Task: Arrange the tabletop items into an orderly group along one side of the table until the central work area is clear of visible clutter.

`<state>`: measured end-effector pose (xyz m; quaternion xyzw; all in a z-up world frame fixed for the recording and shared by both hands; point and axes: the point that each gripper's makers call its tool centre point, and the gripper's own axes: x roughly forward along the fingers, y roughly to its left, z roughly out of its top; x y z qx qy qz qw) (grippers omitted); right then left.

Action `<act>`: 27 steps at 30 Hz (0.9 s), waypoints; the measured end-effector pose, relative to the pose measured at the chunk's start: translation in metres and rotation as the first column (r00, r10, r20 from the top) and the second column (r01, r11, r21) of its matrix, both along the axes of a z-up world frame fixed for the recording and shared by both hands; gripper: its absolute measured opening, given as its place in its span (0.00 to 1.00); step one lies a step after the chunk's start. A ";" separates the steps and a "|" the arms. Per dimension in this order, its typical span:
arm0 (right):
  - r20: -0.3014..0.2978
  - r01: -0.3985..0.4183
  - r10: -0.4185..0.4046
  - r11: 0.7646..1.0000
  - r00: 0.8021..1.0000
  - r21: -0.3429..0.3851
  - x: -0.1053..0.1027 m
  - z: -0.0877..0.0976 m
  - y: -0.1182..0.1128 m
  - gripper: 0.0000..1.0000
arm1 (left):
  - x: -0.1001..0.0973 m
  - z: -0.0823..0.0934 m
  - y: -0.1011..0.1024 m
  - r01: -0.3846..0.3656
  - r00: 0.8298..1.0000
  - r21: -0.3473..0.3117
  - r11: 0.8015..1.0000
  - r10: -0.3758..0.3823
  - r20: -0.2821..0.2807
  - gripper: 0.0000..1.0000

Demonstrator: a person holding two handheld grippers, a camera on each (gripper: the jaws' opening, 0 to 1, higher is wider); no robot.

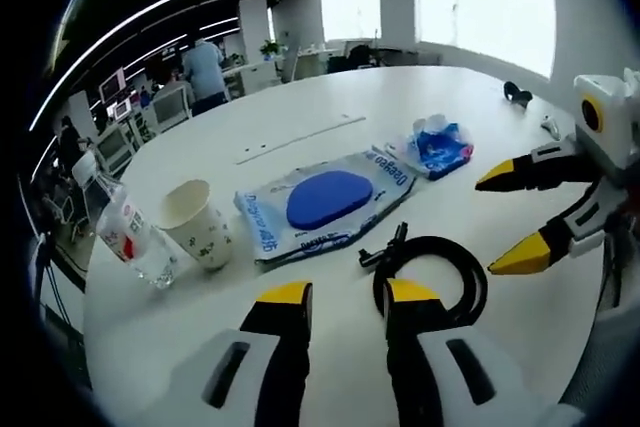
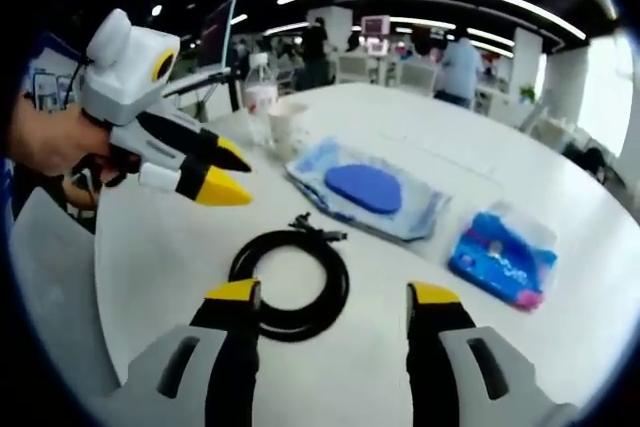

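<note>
Two claws hover apart-jawed and empty over the white counter (image 1: pixel 300 117): left claw (image 1: pixel 345 297), right claw (image 2: pixel 335 297). Between them lies a coiled black cable (image 2: pixel 290 282). Beyond it rest a blue-disc packet (image 1: pixel 325 202), a tissue pack (image 2: pixel 505 259), a paper cup (image 1: pixel 197 222) and a plastic bottle (image 1: pixel 130 237).

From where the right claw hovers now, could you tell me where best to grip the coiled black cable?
Probably the near arc of the coiled black cable, from above with the right claw: the coil lies flat and its open centre leaves room for one jaw.
</note>
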<state>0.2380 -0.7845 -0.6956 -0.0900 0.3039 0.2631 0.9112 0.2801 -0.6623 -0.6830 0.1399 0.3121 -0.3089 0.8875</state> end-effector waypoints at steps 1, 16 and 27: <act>-0.001 0.001 -0.001 1.000 1.000 0.001 0.000 0.000 0.000 0.60 | 0.000 0.000 0.001 0.001 1.000 0.001 1.000 -0.001 -0.001 0.29; 0.057 0.002 -0.001 1.000 0.998 -0.024 -0.008 0.021 0.003 0.78 | -0.013 0.012 0.017 0.022 0.998 0.009 1.000 -0.023 0.050 0.48; 0.084 0.071 -0.069 0.997 0.994 -0.016 -0.019 0.037 -0.014 0.90 | -0.019 0.029 0.028 -0.025 0.998 -0.041 0.999 0.027 0.060 0.78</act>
